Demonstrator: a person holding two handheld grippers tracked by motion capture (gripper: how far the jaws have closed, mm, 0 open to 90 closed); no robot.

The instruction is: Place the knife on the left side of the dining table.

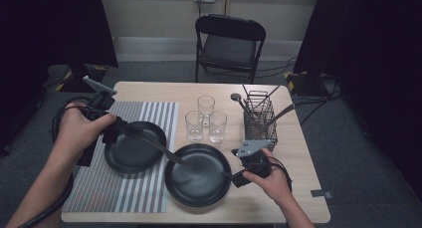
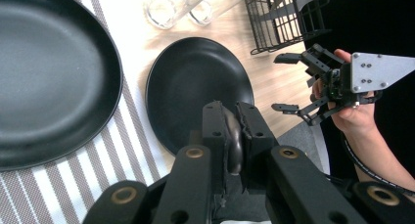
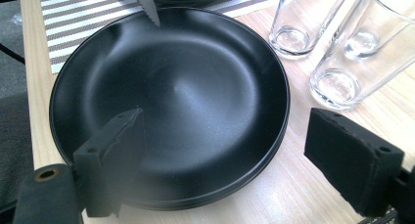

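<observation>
Steel knife (image 1: pixel 158 148) sits clamped in the left tongs (image 2: pixel 234 136), its tip over the near black plate (image 1: pixel 199 185). Right tongs (image 3: pixel 244 170) gape wide at that plate's right rim.

My left gripper (image 2: pixel 229 136) has matte black jaws with flat rectangular pads, small dark screws in them and brass-ringed pivot holes lower on the arms. My right gripper (image 3: pixel 240 170) carries blocky black foam-like pads with roughened edges. From the left gripper view, it wears a grey three-cornered plate with four dark screws. A black cable trails from each. My forearms are bare, no sleeves.
</observation>
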